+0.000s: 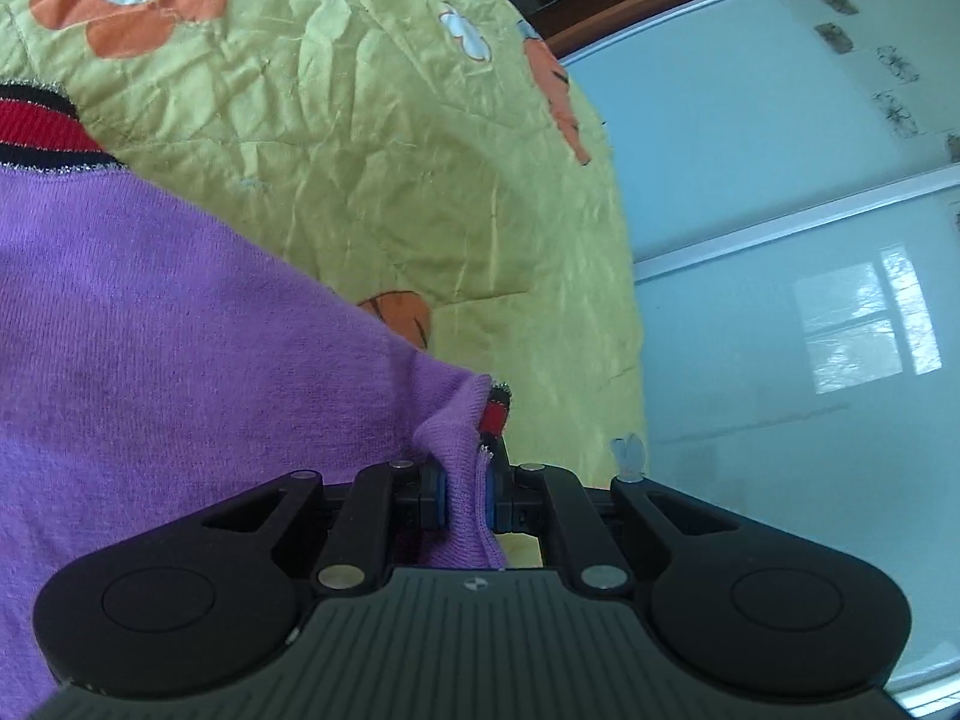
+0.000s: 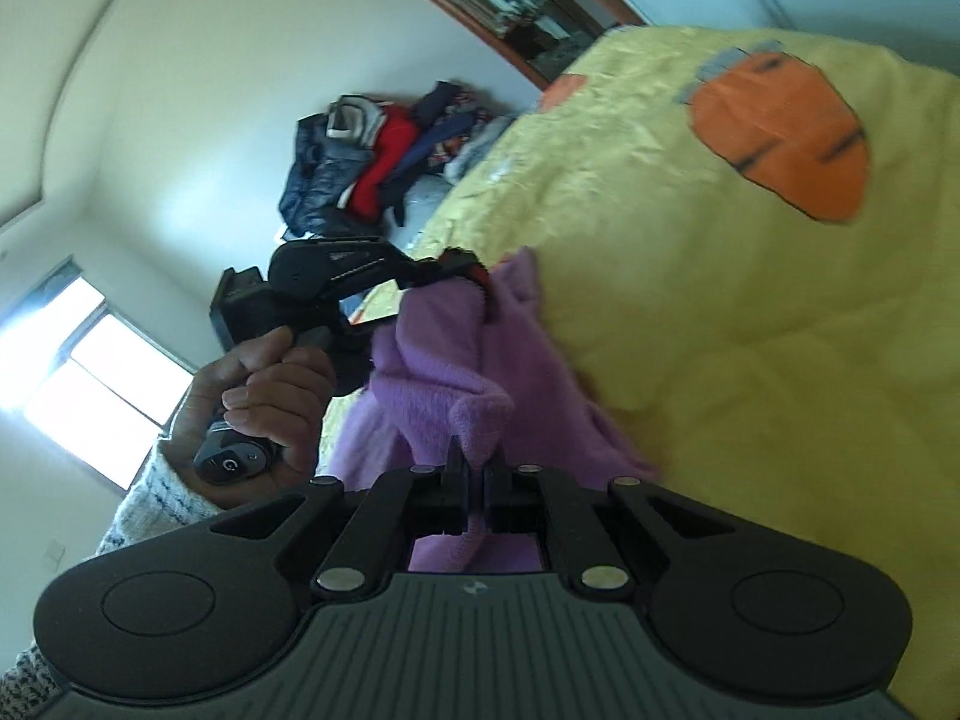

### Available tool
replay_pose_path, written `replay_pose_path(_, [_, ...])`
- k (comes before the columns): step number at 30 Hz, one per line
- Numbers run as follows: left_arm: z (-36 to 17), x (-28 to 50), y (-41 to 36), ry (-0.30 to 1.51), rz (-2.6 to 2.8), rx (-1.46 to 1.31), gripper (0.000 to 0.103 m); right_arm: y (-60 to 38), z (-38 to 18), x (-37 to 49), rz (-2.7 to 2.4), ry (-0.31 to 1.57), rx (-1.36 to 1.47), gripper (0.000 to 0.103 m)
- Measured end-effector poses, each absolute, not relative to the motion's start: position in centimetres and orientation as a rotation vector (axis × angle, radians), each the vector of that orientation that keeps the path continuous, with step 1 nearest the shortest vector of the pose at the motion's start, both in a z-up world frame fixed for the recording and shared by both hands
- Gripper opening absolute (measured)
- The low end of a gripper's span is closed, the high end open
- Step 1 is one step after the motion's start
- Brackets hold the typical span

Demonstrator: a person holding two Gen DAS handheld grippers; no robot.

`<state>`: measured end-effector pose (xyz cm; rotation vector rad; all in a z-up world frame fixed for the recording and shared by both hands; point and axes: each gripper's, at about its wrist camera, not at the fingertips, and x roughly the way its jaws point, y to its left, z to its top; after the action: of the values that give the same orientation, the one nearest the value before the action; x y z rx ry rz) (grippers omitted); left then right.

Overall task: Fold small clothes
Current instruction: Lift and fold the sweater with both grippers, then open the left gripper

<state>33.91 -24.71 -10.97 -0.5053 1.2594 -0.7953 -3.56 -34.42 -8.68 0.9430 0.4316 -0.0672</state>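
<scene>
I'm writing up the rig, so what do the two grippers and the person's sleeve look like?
Both grippers are matte black: a ribbed grey-black body, two rounded lobes with circular recesses, and linkage arms with silver pivot pins. The left gripper has blue pads; the right gripper has dark ones. A small round mark sits on each body. The sleeve is a white knit flecked with dark.

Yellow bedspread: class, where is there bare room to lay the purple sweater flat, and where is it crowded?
Free: the yellow bedspread between the purple sweater and the bed's edge by the blue wardrobe doors, also around the carrot patch. Crowded: the far end, under the clothes pile.
</scene>
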Motion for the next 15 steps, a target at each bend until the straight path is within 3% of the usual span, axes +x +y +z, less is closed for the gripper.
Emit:
replay_pose_path(4, [-11.0,34.3,-25.6,1.241,-0.795,-0.481,0.023,-34.4,-9.4,-3.4,-0.085,0.513,0.935,0.007])
replay_pose_path(9, [-6.4,33.3,-24.4,1.125,-0.827,-0.371,0.048,-34.1,-8.6,-5.2,-0.057,0.560,0.879,0.008])
replay_pose_path(11, [-4.0,31.2,-21.9,1.038,-0.823,-0.301,0.068,-34.5,-7.3,-6.2,-0.075,0.562,0.806,0.009])
replay_pose_path(12, [-3.2,30.0,-20.5,1.008,-0.822,-0.272,0.072,-34.9,-6.8,-6.5,-0.071,0.563,0.775,0.010])
replay_pose_path(15, [-2.6,25.9,-16.0,0.950,-0.806,-0.204,0.079,-36.2,-5.5,-5.7,-0.026,0.540,0.702,0.011])
